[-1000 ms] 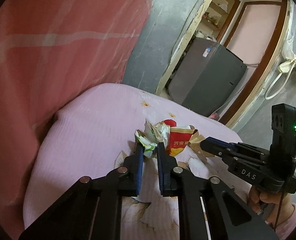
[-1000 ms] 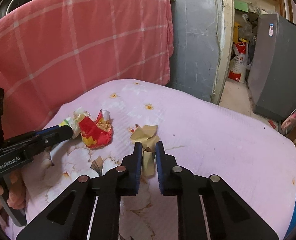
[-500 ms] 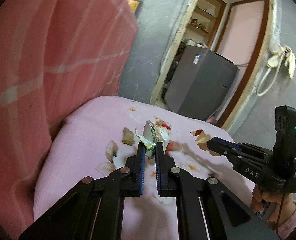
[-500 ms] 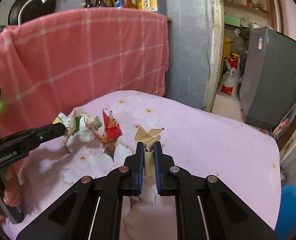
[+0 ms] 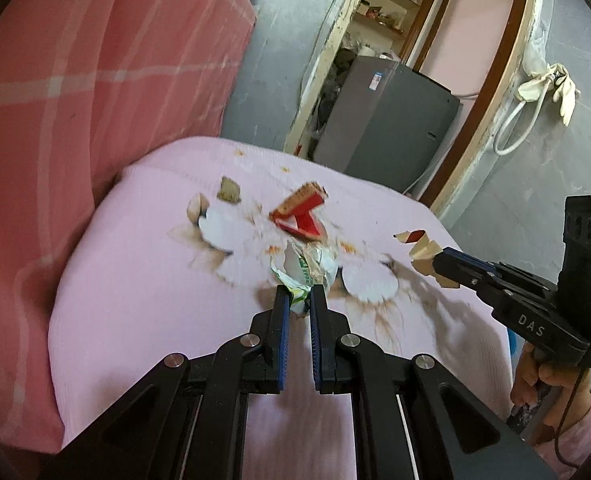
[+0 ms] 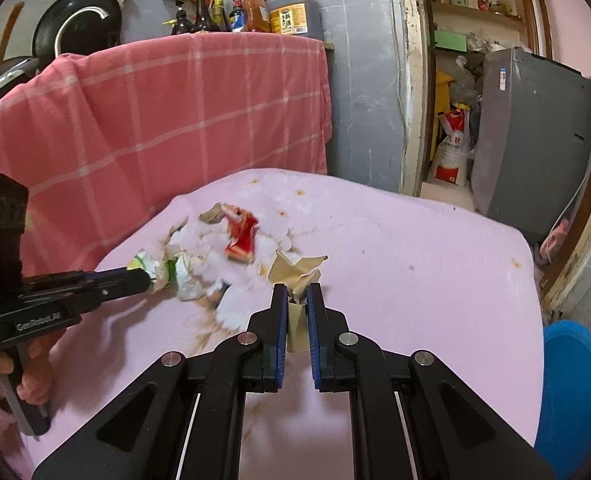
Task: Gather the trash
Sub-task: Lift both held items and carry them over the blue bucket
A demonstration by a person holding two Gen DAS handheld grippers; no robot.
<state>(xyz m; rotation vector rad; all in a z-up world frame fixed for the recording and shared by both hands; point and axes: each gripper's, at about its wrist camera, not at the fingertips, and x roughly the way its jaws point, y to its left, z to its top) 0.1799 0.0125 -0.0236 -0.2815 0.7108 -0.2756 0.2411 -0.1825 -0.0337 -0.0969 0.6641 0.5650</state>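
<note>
Left gripper (image 5: 296,300) jaws closed on a crumpled white-green wrapper (image 5: 303,268), right gripper (image 6: 296,300) jaws closed on a tan paper scrap (image 6: 295,276), both held above the pink cloth (image 6: 415,264), red wrapper (image 6: 241,238) left lying on the pink cloth, its print blurred, unreadable.

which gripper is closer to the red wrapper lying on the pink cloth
Left. The left gripper, shut on a white-green wrapper, sits just short of the red wrapper. The right gripper, holding tan paper, is off to its right.

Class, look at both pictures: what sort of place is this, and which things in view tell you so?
Probably a lived-in home kitchen or storeroom corner: sauce bottles and a wok along the wall, a grey fridge by the doorway, and a cloth-covered table.
</note>
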